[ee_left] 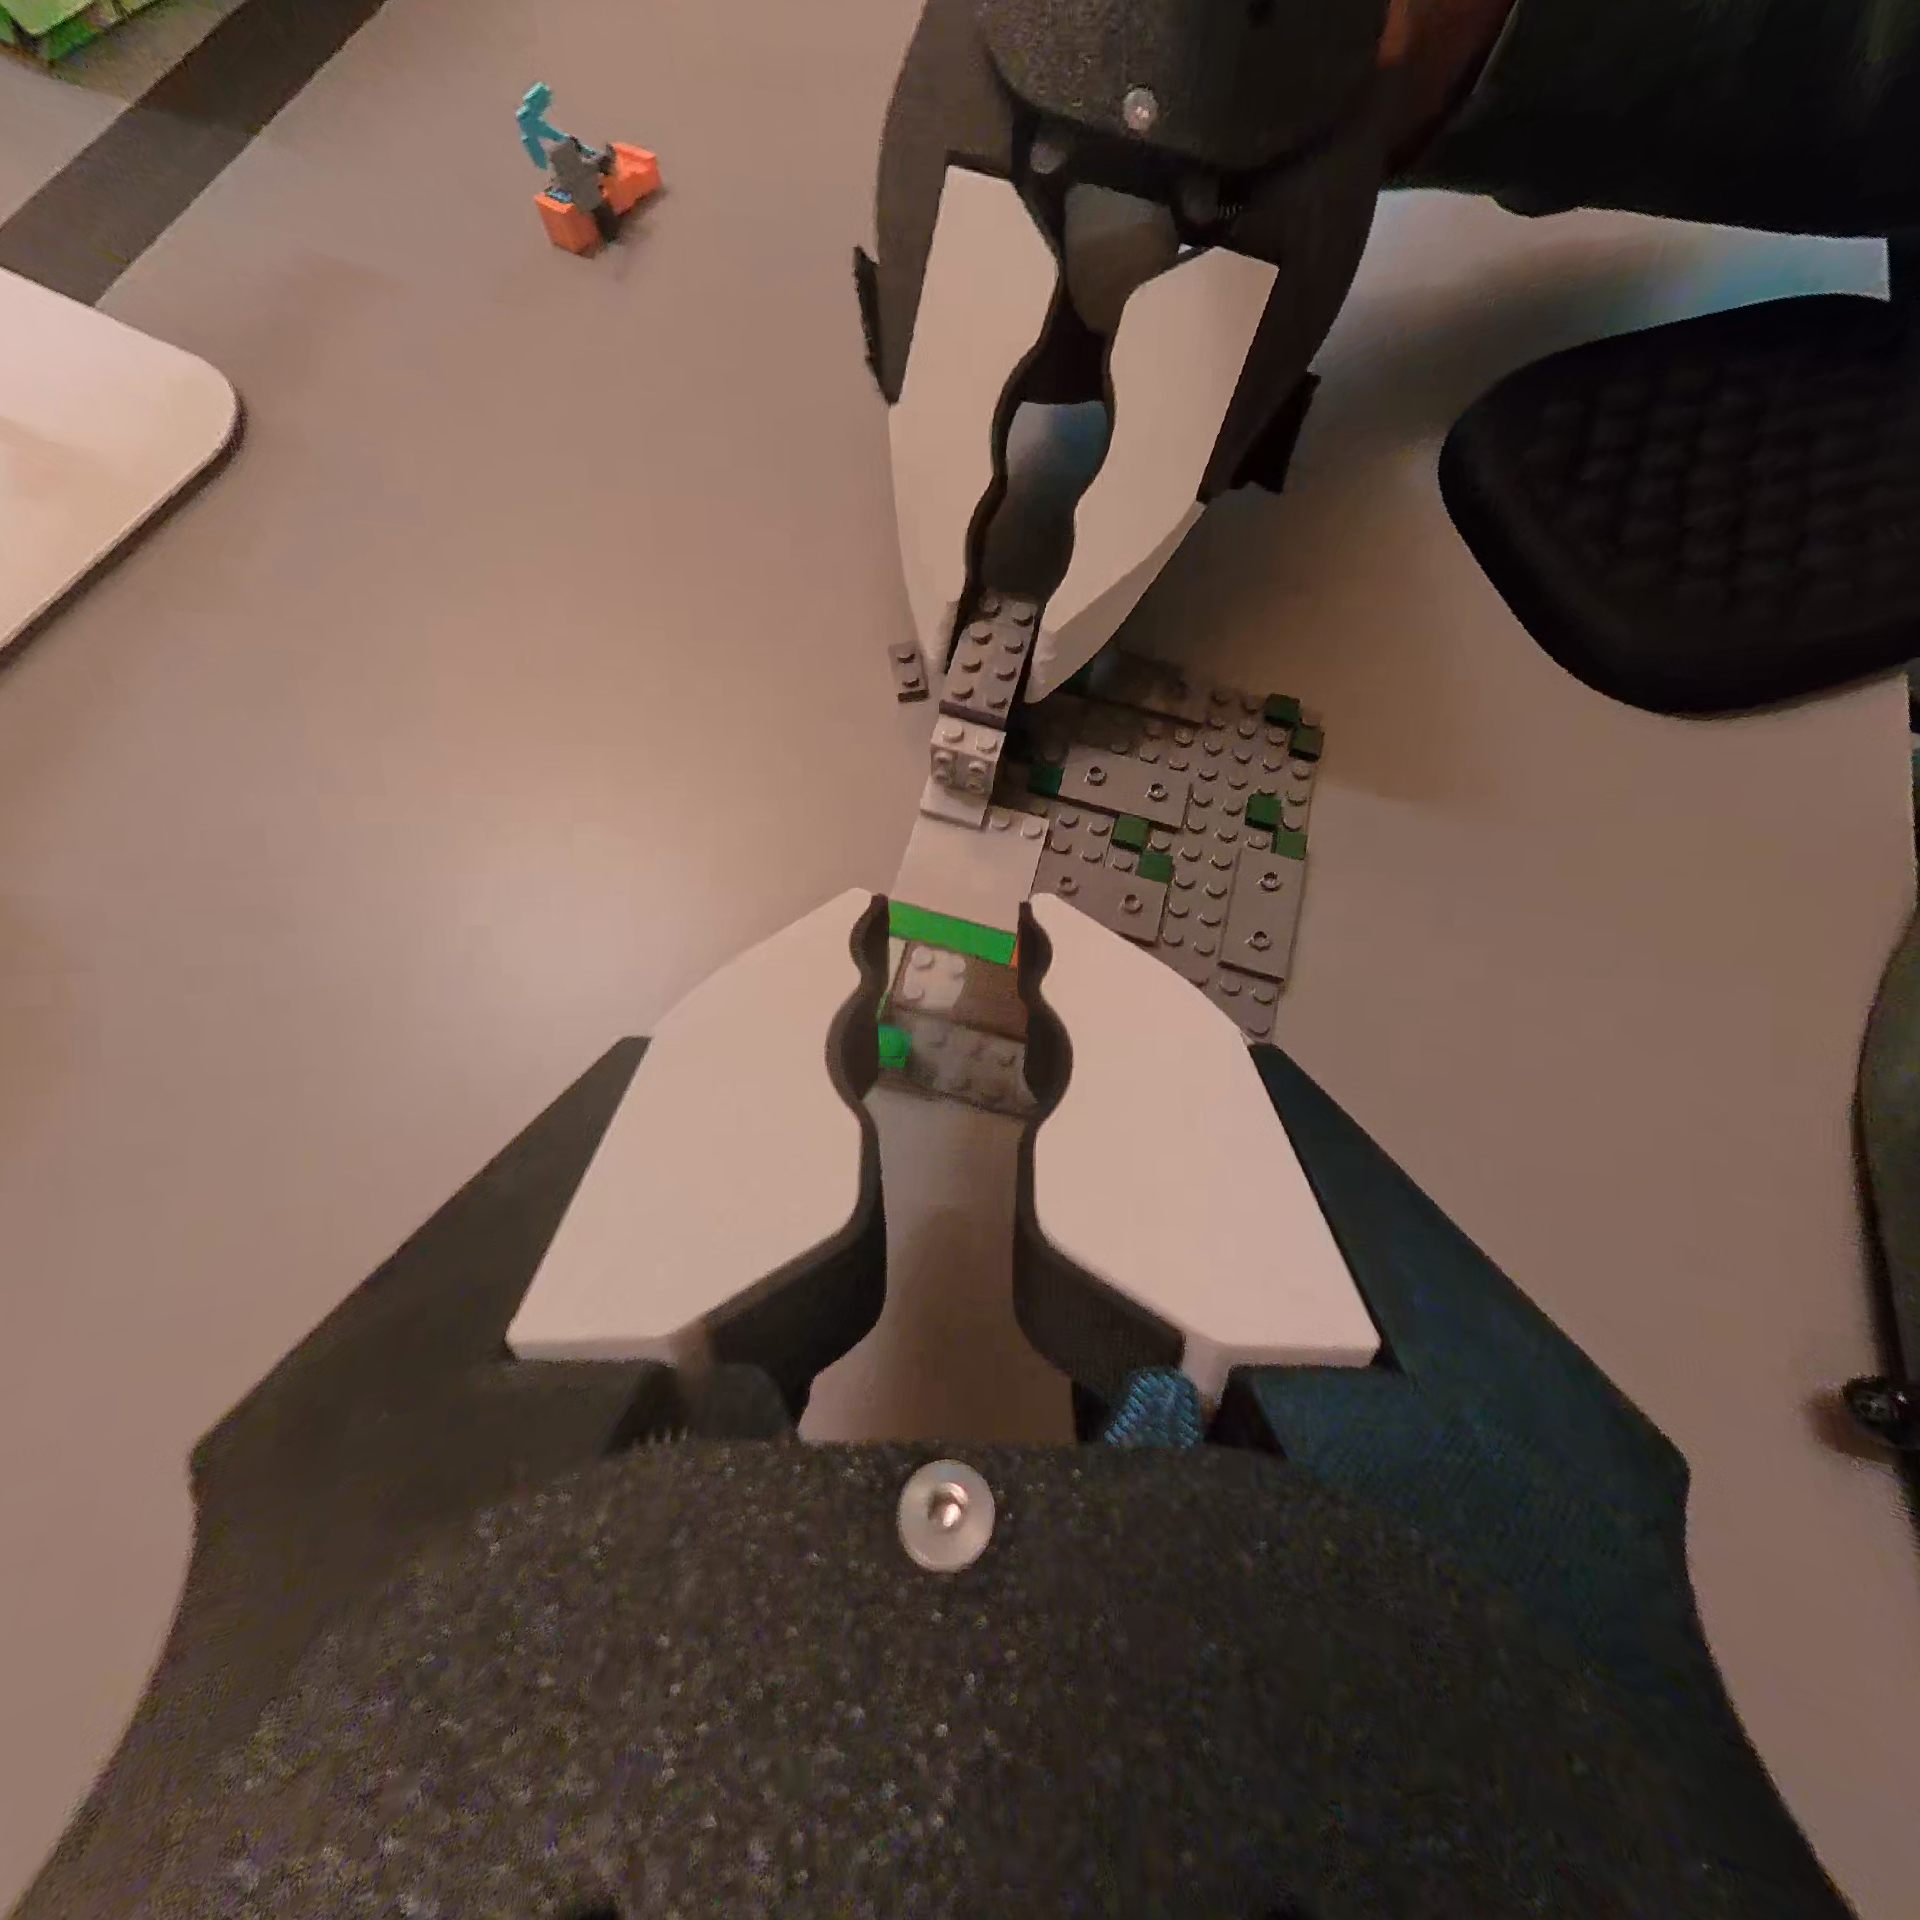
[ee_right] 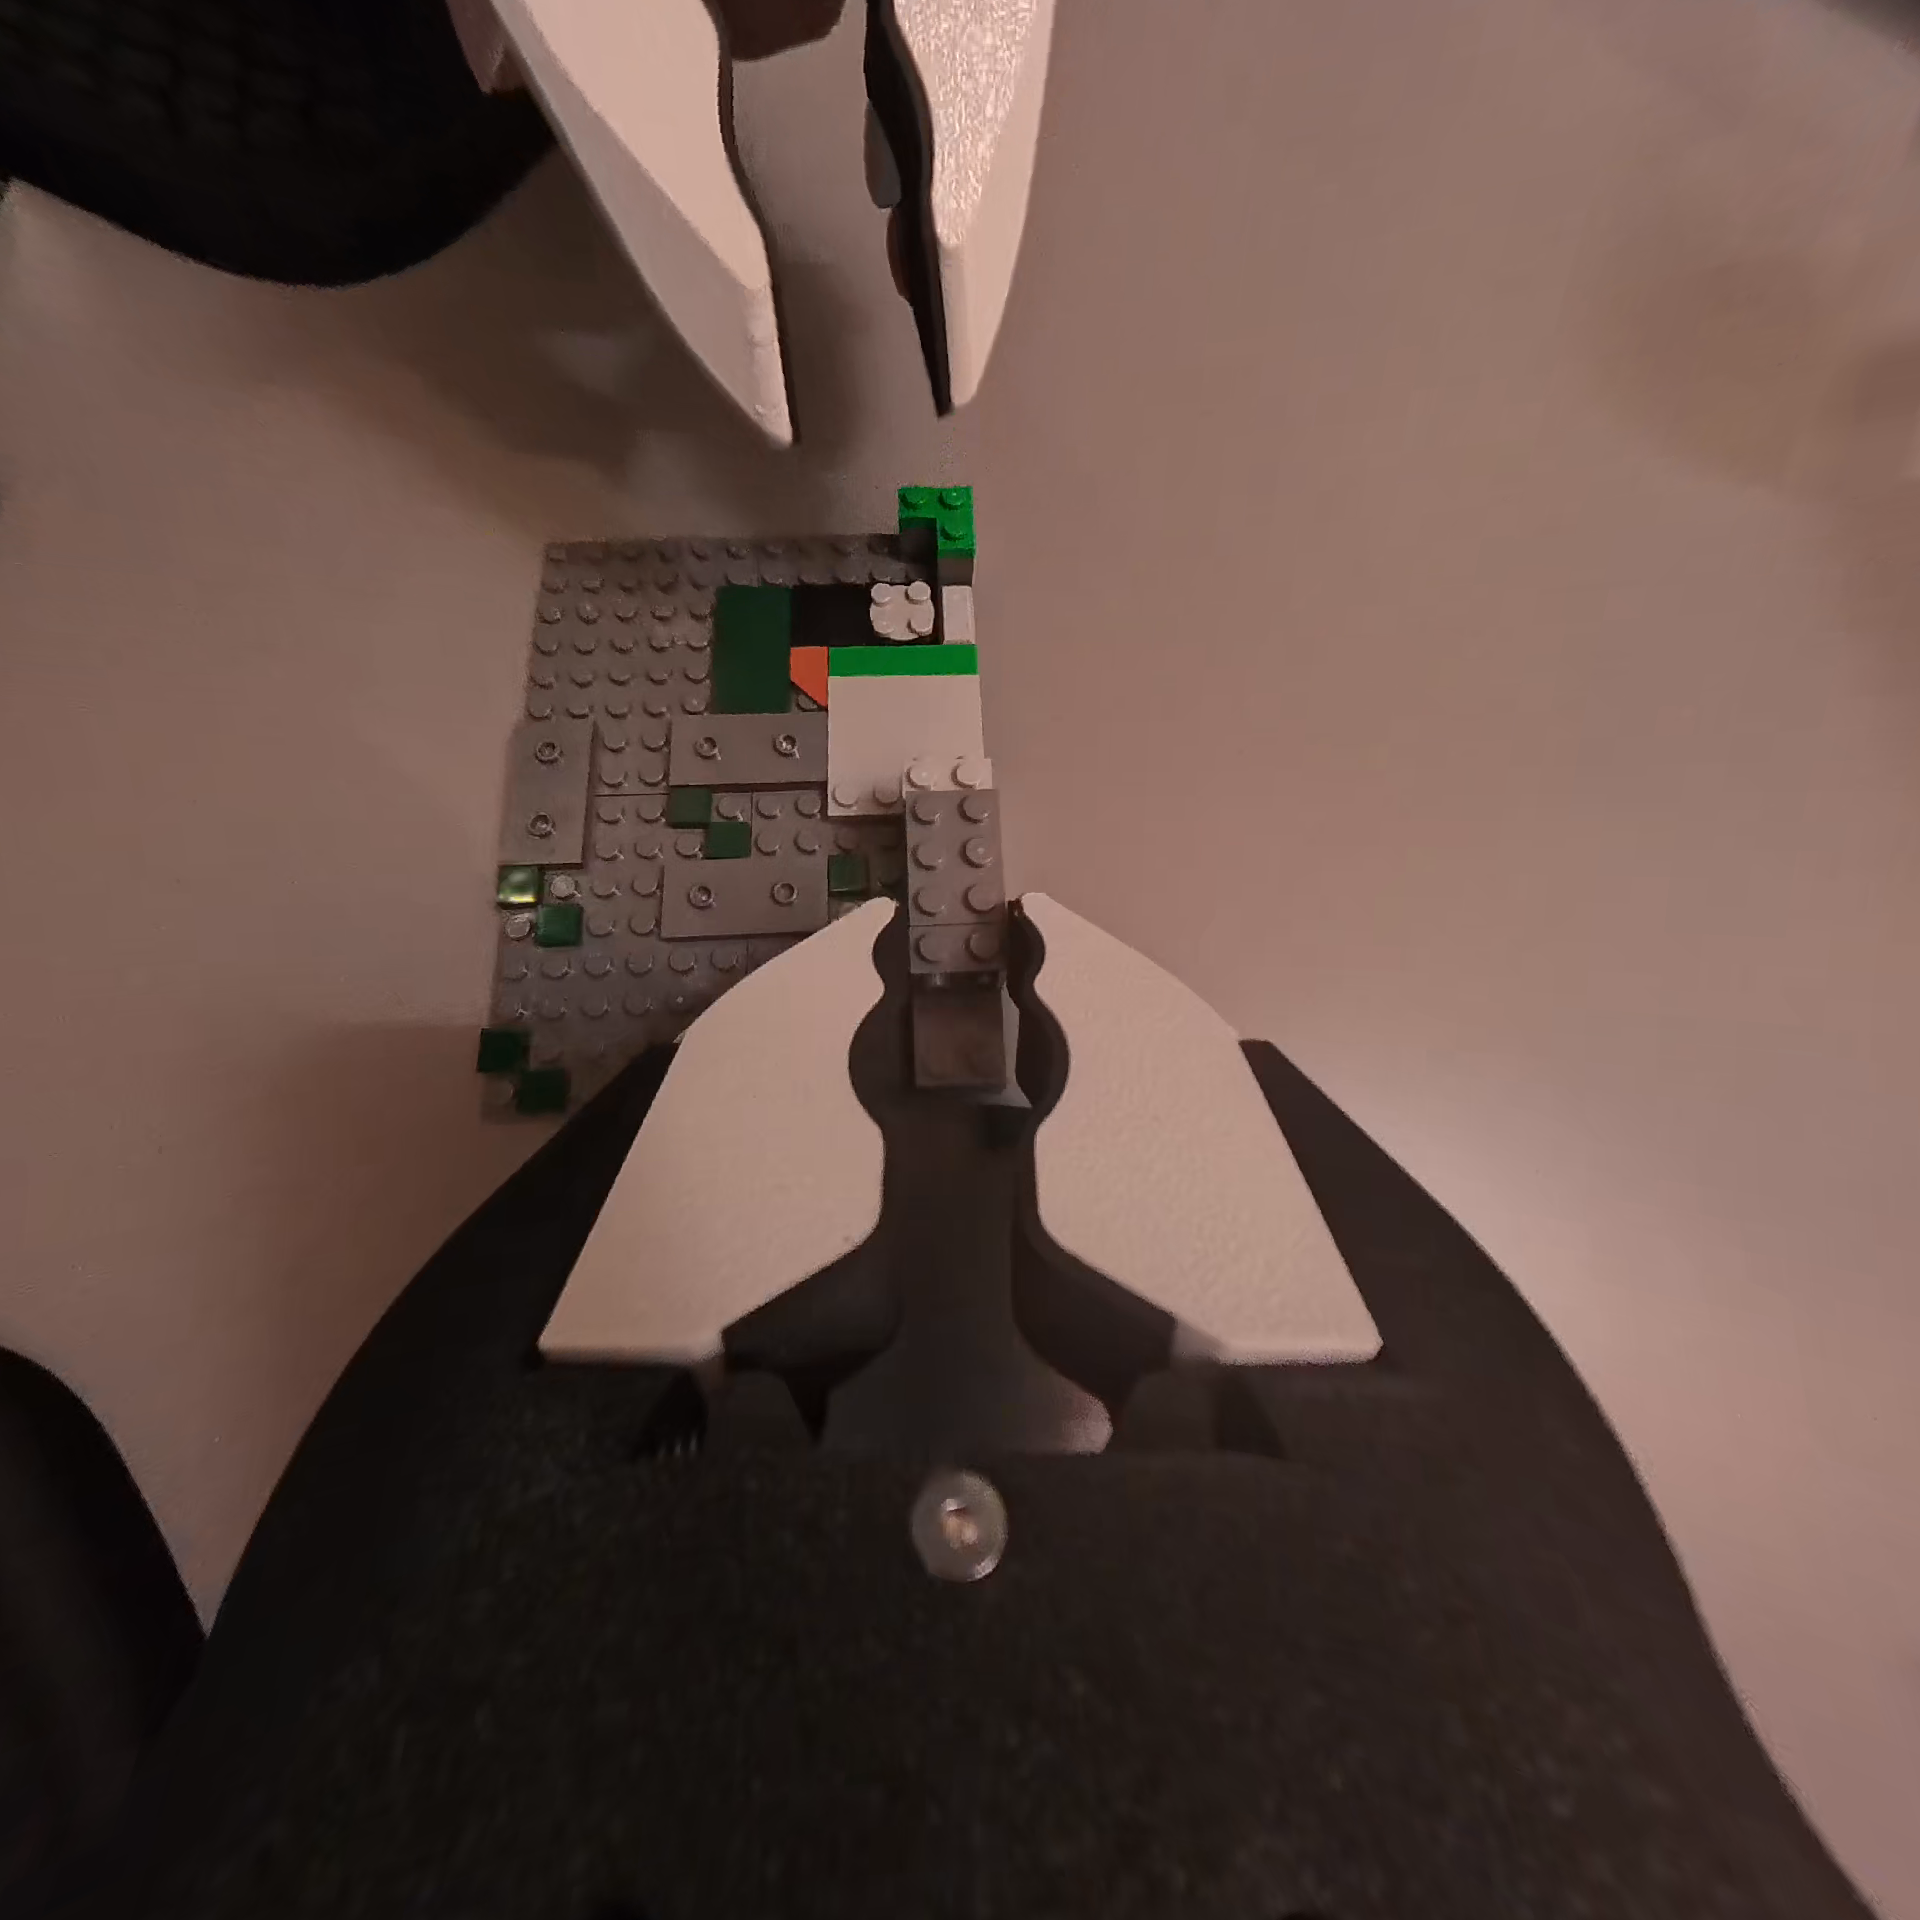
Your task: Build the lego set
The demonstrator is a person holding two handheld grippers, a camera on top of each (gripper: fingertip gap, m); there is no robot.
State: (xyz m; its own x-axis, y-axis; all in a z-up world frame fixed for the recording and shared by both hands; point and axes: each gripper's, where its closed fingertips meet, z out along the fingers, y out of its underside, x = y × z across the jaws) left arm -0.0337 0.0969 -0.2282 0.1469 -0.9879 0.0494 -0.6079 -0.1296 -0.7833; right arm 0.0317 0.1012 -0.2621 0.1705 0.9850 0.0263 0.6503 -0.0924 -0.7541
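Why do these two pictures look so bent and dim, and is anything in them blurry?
Left wrist view: wide-angle lens bows the table edges; warm dim light; the small orange figure is soft. Right wrist view: darker, the other gripper, the left gripper, is smeared at the top; the right gripper casts shadow over the grey brick; the baseplate stays fairly sharp.

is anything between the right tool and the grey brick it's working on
Nothing visible. The right tool already has the grey studded brick between its fingertips, at the edge of the grey baseplate. The left tool straddles the raised build at the opposite end, clear of that brick.
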